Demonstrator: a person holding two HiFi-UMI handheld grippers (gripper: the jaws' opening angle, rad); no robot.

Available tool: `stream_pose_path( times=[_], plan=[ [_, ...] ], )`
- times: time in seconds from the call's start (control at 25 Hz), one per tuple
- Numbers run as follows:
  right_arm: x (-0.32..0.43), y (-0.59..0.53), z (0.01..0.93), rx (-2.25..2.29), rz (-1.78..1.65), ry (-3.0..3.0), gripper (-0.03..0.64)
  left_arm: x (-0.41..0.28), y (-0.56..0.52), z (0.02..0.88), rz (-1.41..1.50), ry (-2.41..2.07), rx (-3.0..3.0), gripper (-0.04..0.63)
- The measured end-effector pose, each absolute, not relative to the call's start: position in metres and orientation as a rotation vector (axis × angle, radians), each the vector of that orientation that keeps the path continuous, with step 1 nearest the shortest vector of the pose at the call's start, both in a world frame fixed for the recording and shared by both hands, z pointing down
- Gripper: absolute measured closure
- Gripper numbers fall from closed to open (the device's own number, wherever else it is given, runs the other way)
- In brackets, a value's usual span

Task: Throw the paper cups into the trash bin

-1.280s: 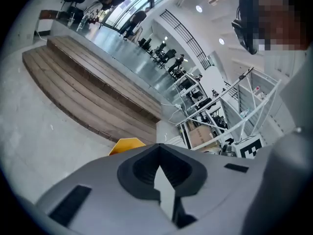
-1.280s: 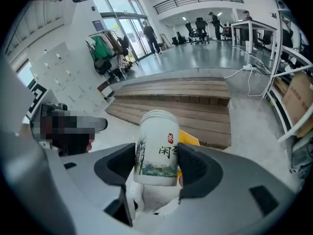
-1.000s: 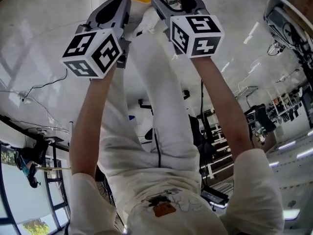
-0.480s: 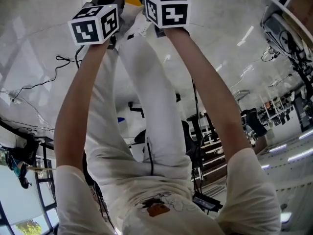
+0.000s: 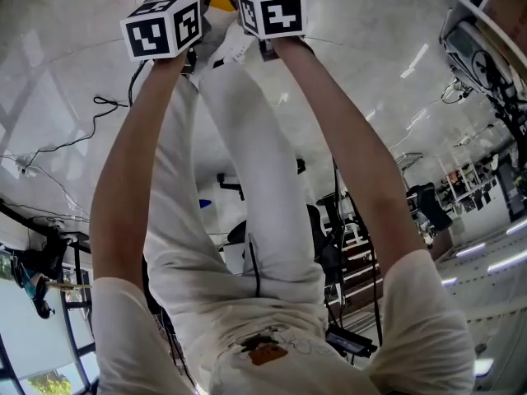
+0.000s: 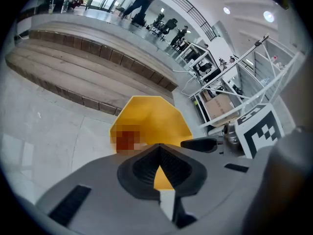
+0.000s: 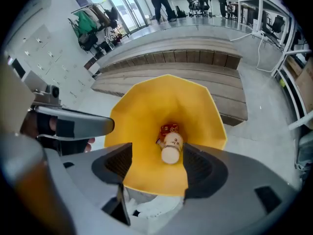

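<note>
I wear a white short-sleeved shirt (image 5: 428, 327) and white trousers (image 5: 263, 204). The grey left gripper (image 6: 160, 153) and right gripper (image 7: 159, 156) carry black-and-white cubes (image 5: 165, 27) at twelve o'clock.

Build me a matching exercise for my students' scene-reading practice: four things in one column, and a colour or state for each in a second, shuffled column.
Things
1 paper cup
2 trash bin
3 left gripper
4 right gripper

Colour or state
a jaws wide apart
b yellow
c white, down in the bin
d jaws together

Pairs: 1-c, 2-b, 3-d, 4-a.
The right gripper's jaws have just been opening. Nothing is held between them, and the cup lies beyond, inside the bin.
</note>
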State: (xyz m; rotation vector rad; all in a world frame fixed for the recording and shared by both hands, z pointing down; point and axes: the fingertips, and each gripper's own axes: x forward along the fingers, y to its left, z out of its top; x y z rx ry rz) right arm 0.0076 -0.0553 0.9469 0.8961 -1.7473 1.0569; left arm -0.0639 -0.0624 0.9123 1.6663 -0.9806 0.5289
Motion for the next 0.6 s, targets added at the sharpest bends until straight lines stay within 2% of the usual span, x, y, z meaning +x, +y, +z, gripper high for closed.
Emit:
stream_pose_path(
  times=[0.24,0.28,0.36,0.44,0.52,0.6],
  plan=[
    [0.024,-0.057,0.942,0.929,1.086,-1.742,0.306,-0.056,-0.059,0.916,0.570,-0.961,1.657,0.589],
    [0.027,-0.057,0.939,0.933,1.084,-1.737,0.338,-0.056,-0.058,0.914,0.573,-0.956,1.657,0.589],
    [0.036,-0.055,0.932,0.930,1.062,-1.717,0.458,-0.056,-0.054,0.908,0.578,-0.946,1.644,0.589],
    [0.045,-0.049,0.921,0.905,1.023,-1.703,0.532,-0.059,-0.049,0.897,0.570,-0.943,1.620,0.589],
    [0.052,-0.045,0.907,0.875,1.013,-1.706,0.576,-0.065,-0.044,0.881,0.574,-0.946,1.618,0.589],
    [0.054,-0.044,0.890,0.843,1.040,-1.715,0.581,-0.073,-0.041,0.863,0.598,-0.952,1.630,0.589]
  ],
)
